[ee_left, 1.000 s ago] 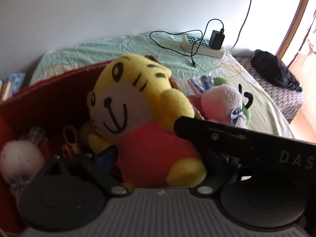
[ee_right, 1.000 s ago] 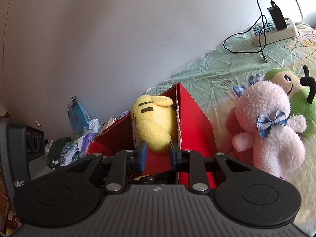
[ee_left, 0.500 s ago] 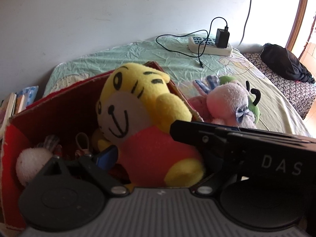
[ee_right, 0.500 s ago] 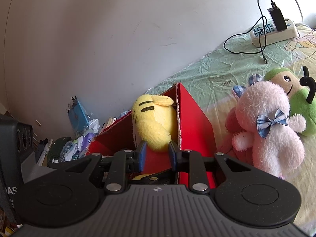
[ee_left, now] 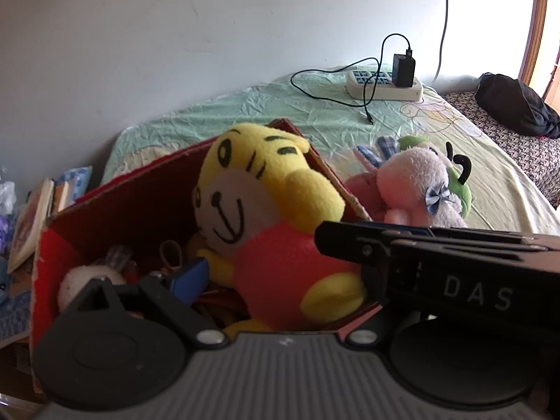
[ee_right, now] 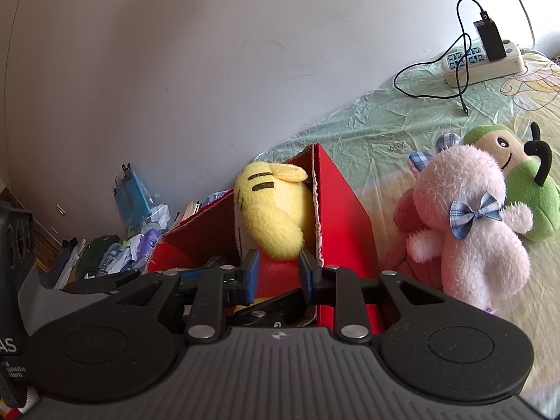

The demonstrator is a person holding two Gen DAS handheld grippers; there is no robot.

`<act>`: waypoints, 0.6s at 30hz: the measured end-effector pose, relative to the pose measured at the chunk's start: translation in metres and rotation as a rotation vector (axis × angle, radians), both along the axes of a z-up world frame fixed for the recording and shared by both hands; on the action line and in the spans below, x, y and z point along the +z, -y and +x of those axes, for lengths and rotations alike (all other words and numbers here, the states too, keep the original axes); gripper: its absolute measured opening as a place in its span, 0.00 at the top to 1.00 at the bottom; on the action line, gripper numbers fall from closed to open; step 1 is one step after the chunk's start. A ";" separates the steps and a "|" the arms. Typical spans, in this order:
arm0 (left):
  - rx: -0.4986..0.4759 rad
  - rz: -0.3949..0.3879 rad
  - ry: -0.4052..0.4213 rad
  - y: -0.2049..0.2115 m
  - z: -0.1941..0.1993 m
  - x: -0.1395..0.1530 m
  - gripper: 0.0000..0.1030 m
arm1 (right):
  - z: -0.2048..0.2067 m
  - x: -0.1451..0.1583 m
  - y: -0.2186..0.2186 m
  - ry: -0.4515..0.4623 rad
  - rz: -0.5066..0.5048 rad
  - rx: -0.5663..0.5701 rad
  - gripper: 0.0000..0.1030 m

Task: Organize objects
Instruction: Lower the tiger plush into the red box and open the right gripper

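A yellow tiger plush (ee_left: 266, 189) with a red body sits upright in the red cardboard box (ee_left: 140, 203), against its right wall. My left gripper (ee_left: 280, 276) is open and straddles the plush; only its left blue pad (ee_left: 190, 274) shows. The right finger is hidden behind the black body of my right gripper (ee_left: 353, 245), which crosses from the right. In the right wrist view, my right gripper (ee_right: 278, 271) has its blue pads close together on the tiger plush (ee_right: 273, 210), just inside the box wall (ee_right: 343, 217).
A small white plush (ee_left: 87, 280) lies in the box's left end. On the green bedsheet beside the box lie a pink plush (ee_right: 469, 224), a green plush (ee_right: 525, 189), a power strip (ee_right: 483, 59) with charger and cable, and a black bag (ee_left: 514, 108). Books (ee_left: 31, 220) and clutter (ee_right: 133, 245) lie left of the box.
My left gripper has drawn back and up from the tiger plush, so more of the box shows. The plush stays in the box. The right gripper has barely moved.
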State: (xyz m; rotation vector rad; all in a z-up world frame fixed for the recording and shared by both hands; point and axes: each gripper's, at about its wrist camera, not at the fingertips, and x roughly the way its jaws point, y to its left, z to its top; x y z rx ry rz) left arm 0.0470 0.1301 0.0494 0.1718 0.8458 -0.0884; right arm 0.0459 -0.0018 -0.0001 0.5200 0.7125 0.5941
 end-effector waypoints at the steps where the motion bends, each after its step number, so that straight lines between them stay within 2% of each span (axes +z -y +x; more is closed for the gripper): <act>1: 0.002 0.007 0.005 0.001 -0.002 0.000 0.09 | -0.001 0.000 0.000 -0.003 0.001 -0.002 0.75; 8: 0.004 0.052 0.035 0.006 -0.013 0.007 0.09 | -0.009 0.002 0.003 -0.019 0.014 -0.029 0.73; 10: 0.013 0.046 0.029 0.005 -0.015 0.010 0.09 | -0.015 0.007 0.004 0.004 0.001 -0.044 0.69; 18: 0.054 0.055 -0.012 0.004 -0.024 0.017 0.08 | -0.032 0.018 0.008 0.048 -0.020 -0.092 0.69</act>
